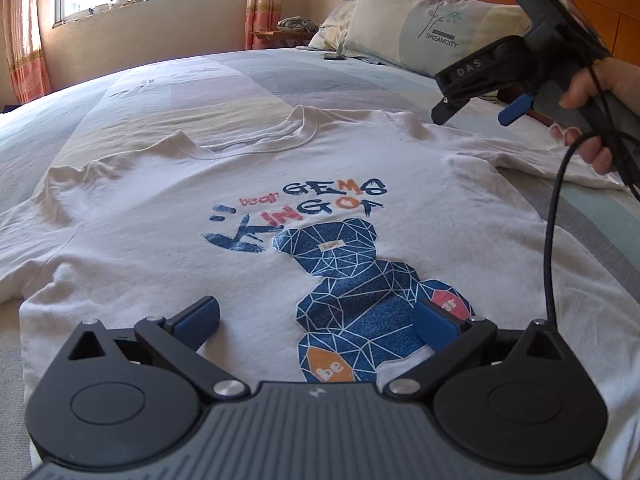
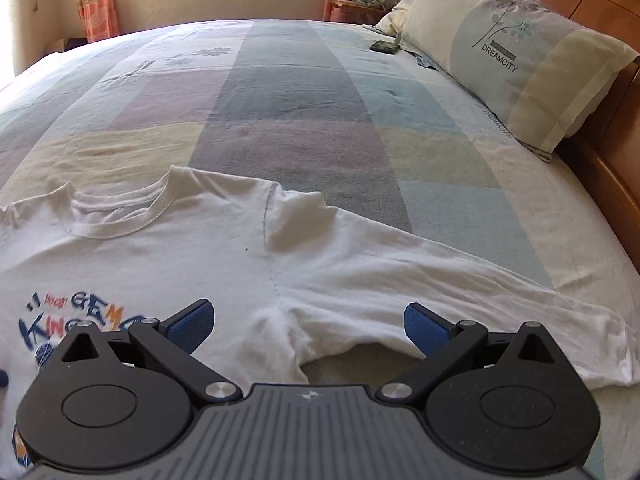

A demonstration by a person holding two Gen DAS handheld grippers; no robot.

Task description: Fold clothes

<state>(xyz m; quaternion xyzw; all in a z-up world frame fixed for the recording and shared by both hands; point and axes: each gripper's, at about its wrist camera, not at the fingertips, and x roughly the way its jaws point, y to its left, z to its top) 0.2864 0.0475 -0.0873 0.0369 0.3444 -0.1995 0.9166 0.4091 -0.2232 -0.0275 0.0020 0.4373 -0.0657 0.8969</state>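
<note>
A white T-shirt (image 1: 168,240) with a blue bear print lies flat, front up, on the bed, collar toward the far side. My left gripper (image 1: 316,320) is open and empty, low over the shirt's lower front by the bear. My right gripper (image 2: 307,322) is open and empty, hovering over the shirt's right armpit and sleeve (image 2: 440,276). In the left wrist view the right gripper (image 1: 474,112) hangs in the air above the right sleeve, held by a hand.
The bed (image 2: 300,92) has a patchwork sheet in pale colours. A pillow (image 2: 516,48) leans on the wooden headboard (image 2: 600,160) at the right. A small dark object (image 2: 384,46) lies near the pillow. A window and curtains are behind.
</note>
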